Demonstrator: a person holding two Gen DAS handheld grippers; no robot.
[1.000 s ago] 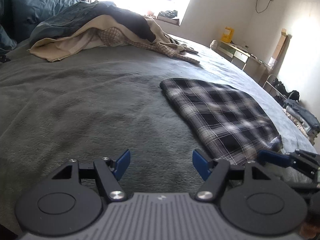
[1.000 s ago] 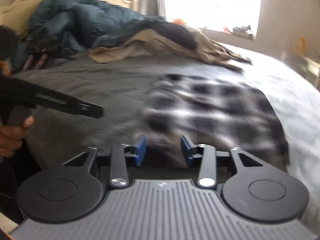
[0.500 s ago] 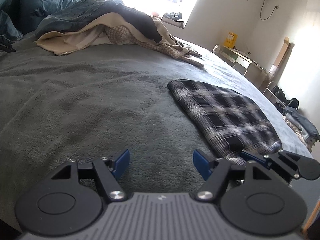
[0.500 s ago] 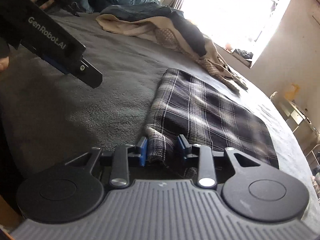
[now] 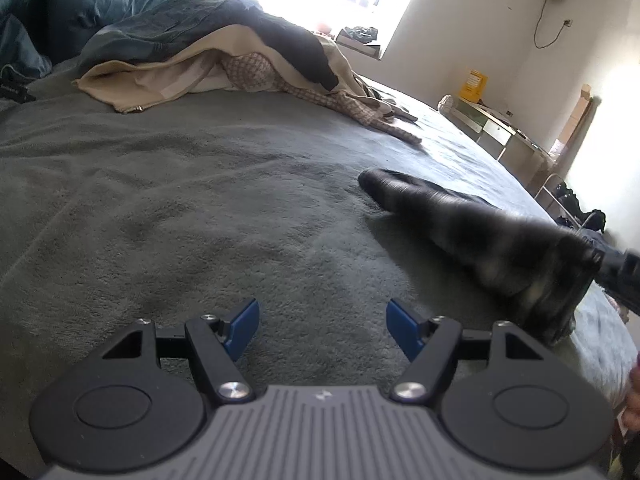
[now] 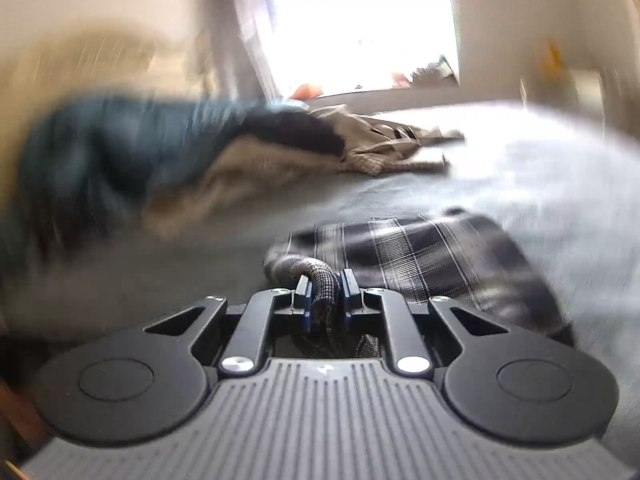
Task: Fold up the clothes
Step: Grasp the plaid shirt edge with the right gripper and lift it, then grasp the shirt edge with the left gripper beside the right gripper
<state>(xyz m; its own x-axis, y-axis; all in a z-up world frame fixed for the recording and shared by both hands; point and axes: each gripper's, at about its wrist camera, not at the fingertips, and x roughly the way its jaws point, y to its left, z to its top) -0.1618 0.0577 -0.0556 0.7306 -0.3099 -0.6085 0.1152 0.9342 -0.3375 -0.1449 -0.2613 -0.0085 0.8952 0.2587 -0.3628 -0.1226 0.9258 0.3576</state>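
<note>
A dark plaid garment (image 6: 432,256) lies folded on the grey blanket (image 5: 160,200). Its near corner is bunched between the blue pads of my right gripper (image 6: 326,296), whose jaws are closing and pressing on the cloth. In the left wrist view the plaid garment (image 5: 480,232) is motion-blurred, its near end raised off the bed at the right, where the right gripper's black body enters from the edge. My left gripper (image 5: 322,320) hovers open over bare blanket, left of the garment, with nothing between its fingers.
A heap of unfolded clothes (image 5: 240,68), beige, dark and patterned, lies at the far side of the bed beside a blue duvet (image 5: 100,12). A desk (image 5: 500,128) stands beyond the bed's right edge. The right wrist view is heavily blurred.
My right gripper closed on the near corner of the plaid garment and pulled it up, so the flat cloth now bunches and lifts. The left gripper stayed open and almost still.
</note>
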